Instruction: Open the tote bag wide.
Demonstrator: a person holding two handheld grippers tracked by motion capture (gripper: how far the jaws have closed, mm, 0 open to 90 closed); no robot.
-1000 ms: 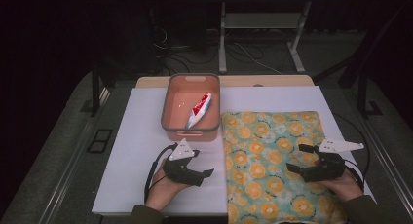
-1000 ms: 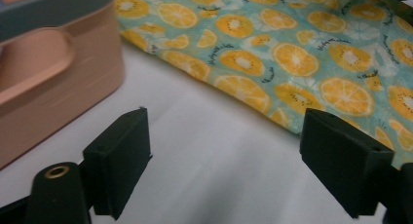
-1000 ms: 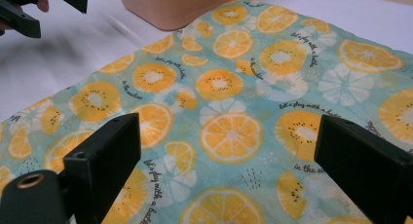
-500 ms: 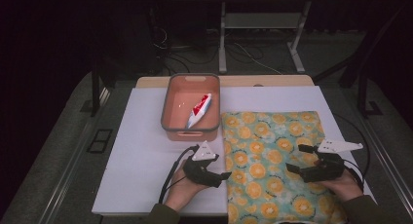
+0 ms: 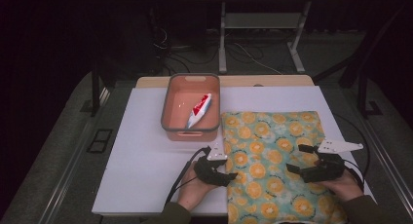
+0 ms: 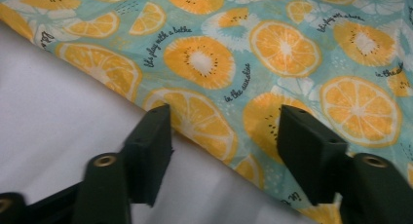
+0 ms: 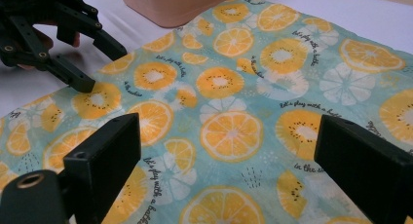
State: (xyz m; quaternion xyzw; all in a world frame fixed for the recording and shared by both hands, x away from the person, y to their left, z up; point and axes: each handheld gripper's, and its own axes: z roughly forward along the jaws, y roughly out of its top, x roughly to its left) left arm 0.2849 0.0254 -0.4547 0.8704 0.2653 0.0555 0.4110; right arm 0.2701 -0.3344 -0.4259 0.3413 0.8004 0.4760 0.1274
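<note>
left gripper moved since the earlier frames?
Yes. In the high view the left gripper has shifted right, from the bare white mat to the fruit-print cloth edge, jaws closing, not yet gripping.

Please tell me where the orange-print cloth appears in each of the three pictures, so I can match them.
High view: the cloth lies flat on the table's right half, beside the pink bin.
Left gripper view: cloth covers the top and right; its edge runs diagonally between the fingers.
Right gripper view: cloth covers most of the picture.
Shared landmark: the left gripper at the cloth's left edge.
</note>
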